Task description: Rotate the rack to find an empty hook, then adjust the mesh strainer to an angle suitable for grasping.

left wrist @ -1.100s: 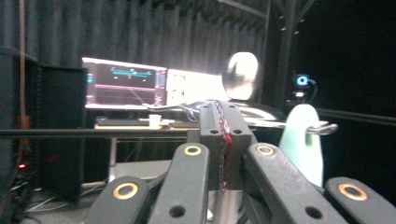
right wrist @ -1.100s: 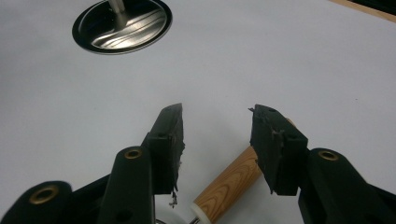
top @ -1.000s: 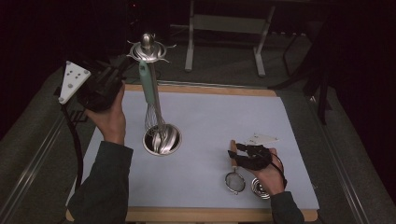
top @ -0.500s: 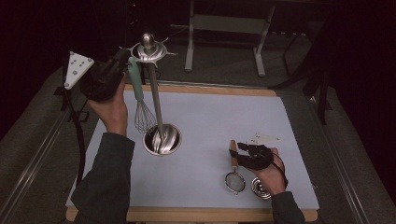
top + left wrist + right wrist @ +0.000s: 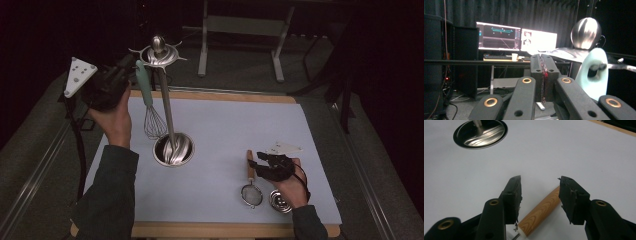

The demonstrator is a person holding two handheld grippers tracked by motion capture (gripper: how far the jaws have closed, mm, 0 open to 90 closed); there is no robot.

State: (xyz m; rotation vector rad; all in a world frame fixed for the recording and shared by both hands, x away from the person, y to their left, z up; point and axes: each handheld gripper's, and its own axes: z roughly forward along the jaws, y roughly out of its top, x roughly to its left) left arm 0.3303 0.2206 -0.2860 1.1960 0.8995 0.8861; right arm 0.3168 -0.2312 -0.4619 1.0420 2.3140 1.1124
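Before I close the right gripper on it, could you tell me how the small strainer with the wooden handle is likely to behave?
The strainer lies flat; its round wooden handle might roll slightly as the jaws close. It looks small and light, so lifting should be easy. The mesh bowl may make it droop bowl-end down.

Left gripper [image 5: 131,68]: black body, pale grey three-cornered plate [image 5: 79,76] on top, dotted with small dark holes. Thick black cable [image 5: 79,150] trails down from it.

Left gripper view: black linkage arms, each with a brass-ringed pivot and a plain dark hole; pads [image 5: 548,67] block-shaped, dark screws on their faces, a red glint in the seam between them.

Right gripper [image 5: 256,164]: black, matching pale plate [image 5: 284,148], thin black cable [image 5: 303,179]. In its own view the gripper [image 5: 540,197] has the same brass-ringed pivots; pad edges look frayed and rough.

Dark long sleeves [image 5: 107,200] on both forearms.
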